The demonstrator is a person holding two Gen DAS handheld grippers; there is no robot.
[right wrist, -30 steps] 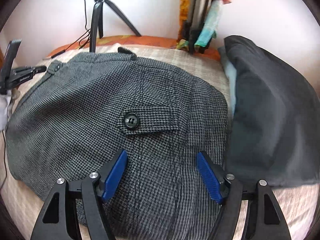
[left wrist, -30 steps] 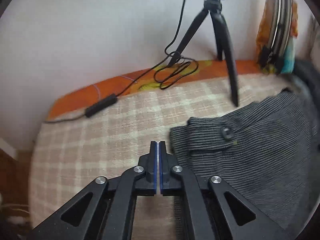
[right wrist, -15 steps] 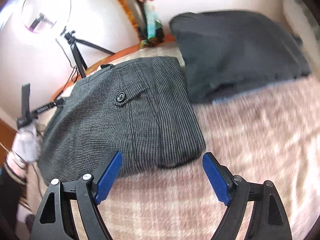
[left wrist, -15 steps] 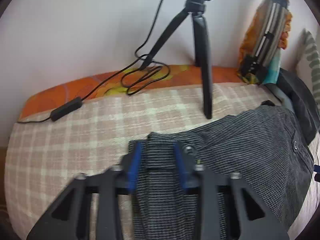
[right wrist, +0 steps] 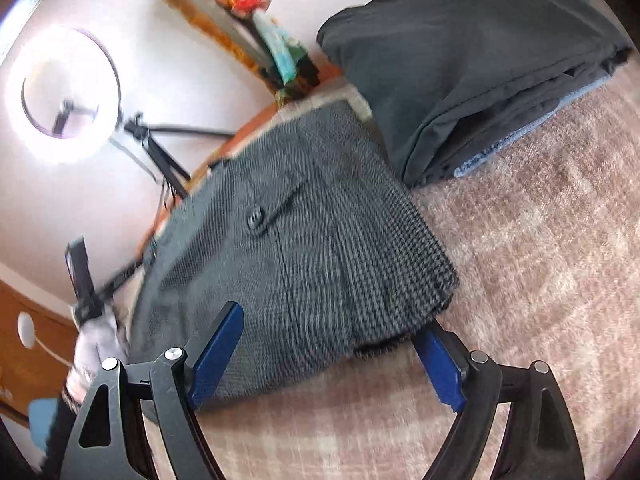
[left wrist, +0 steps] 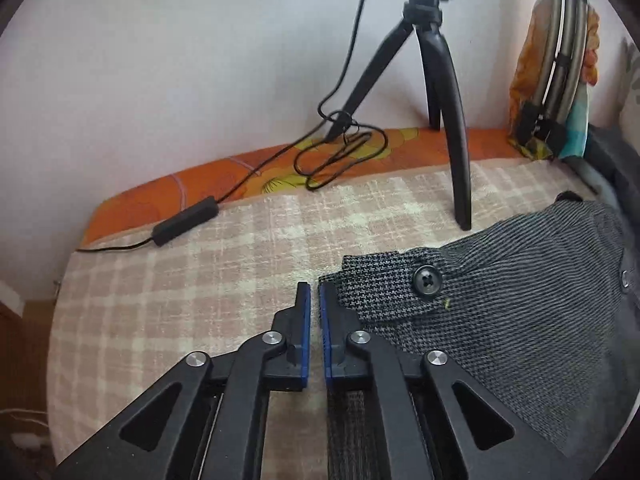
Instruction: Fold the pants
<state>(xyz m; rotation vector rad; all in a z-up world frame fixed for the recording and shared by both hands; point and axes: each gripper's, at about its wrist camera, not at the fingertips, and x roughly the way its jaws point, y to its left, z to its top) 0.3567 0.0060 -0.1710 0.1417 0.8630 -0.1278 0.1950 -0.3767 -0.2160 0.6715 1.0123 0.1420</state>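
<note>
My right gripper [right wrist: 324, 356] gapes wide, straddling the near edge of the pants [right wrist: 304, 248]. My left gripper [left wrist: 314, 320], nearly closed and holding nothing, sits just left of their waistband corner.

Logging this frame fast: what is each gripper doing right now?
Left gripper: nearly shut, nothing between the pads, beside the pants.
Right gripper: open wide, straddling the pants' folded edge, holding nothing.

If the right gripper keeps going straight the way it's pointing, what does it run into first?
Most likely the grey houndstooth pants: their near edge already lies between the open right gripper fingers. The dark folded garment sits farther back and right. Height above the cloth is unclear.
</note>
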